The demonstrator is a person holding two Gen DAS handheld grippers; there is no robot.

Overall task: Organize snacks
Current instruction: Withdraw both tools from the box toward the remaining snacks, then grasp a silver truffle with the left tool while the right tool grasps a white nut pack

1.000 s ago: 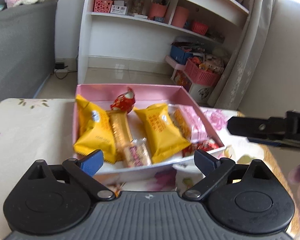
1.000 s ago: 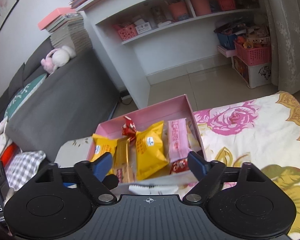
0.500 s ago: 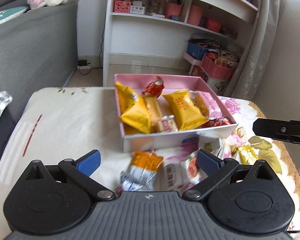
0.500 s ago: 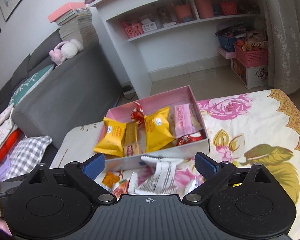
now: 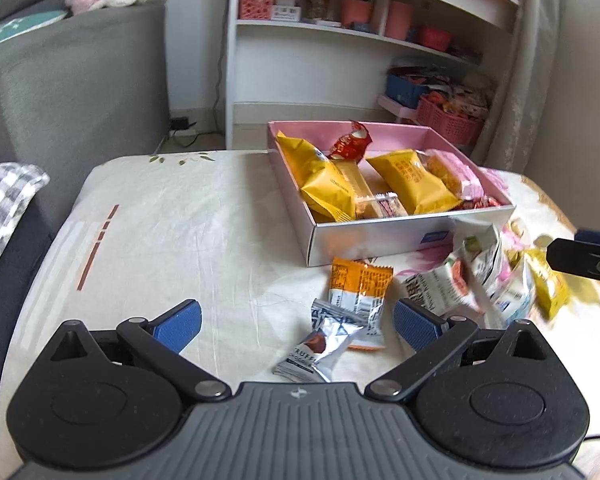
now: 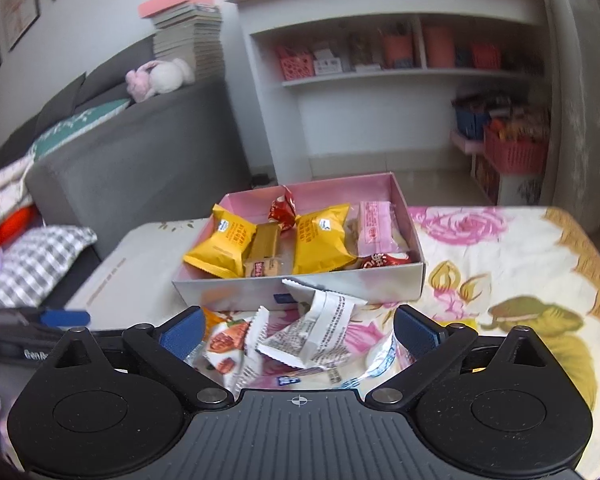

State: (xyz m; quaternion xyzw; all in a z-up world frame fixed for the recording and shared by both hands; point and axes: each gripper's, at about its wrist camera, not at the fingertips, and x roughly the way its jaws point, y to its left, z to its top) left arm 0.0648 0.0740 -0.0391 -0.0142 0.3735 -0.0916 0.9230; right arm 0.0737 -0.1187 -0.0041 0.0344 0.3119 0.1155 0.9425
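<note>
A pink box on the cloth-covered table holds yellow packets, a gold bar, a red candy and a pink packet. Loose snacks lie in front of it. An orange-and-white packet and a silver chocolate packet lie under my left gripper, which stands open and touches neither. My right gripper hovers over white wrappers and a nut packet. Its jaws are opening, the pads clear of the wrappers. A yellow packet lies at the right.
A grey sofa with a checked cushion runs along the table's left side. Behind the box stand a white shelf, a pink basket and a curtain. Bare cloth spreads left of the box.
Both grippers have drawn back from the box and sunk a little, so the loose packets in front of it came into view. The right jaws have spread wider.
</note>
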